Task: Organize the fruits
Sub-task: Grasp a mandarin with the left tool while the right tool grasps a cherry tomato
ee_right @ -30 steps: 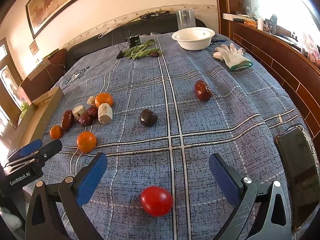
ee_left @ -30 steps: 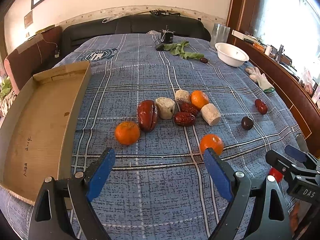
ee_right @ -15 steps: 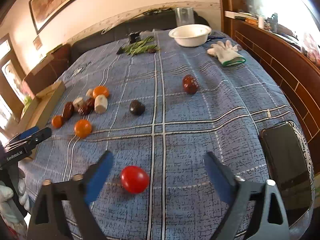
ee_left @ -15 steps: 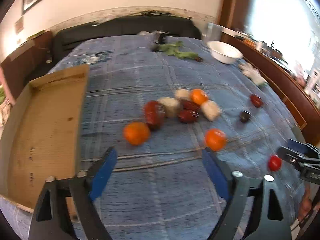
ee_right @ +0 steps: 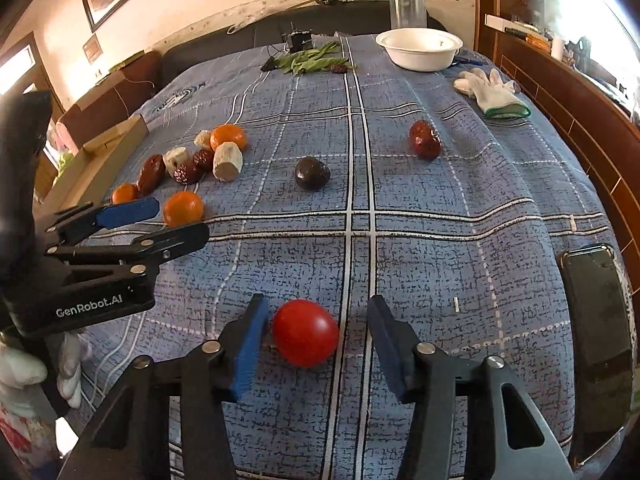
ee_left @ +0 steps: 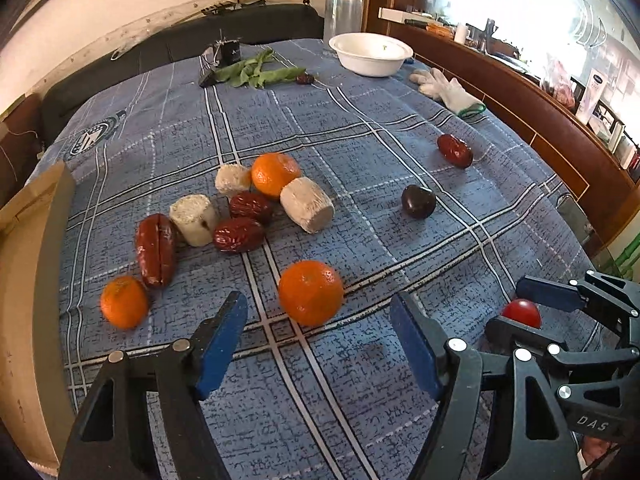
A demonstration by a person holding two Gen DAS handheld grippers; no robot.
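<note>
My left gripper (ee_left: 318,344) is open, its blue pads either side of an orange mandarin (ee_left: 310,293) that lies just ahead on the blue checked cloth. My right gripper (ee_right: 314,342) is open around a red tomato (ee_right: 305,332), which sits between the pads without being pinched; it also shows in the left wrist view (ee_left: 521,312). Further mandarins (ee_left: 124,301) (ee_left: 275,174), red dates (ee_left: 156,249) (ee_left: 454,150), pale cylinder pieces (ee_left: 306,204) and a dark plum (ee_left: 418,201) lie scattered beyond.
A cardboard box (ee_left: 28,280) stands at the left edge. A white bowl (ee_left: 370,54), green leaves (ee_left: 256,72), a white glove (ee_left: 448,88) and a clear glass (ee_right: 407,10) are at the far end. A black phone (ee_right: 596,312) lies at the right edge.
Both grippers moved forward and down. The left swung right onto the near mandarin. The right closed in on the tomato, and its jaws have narrowed around it.
</note>
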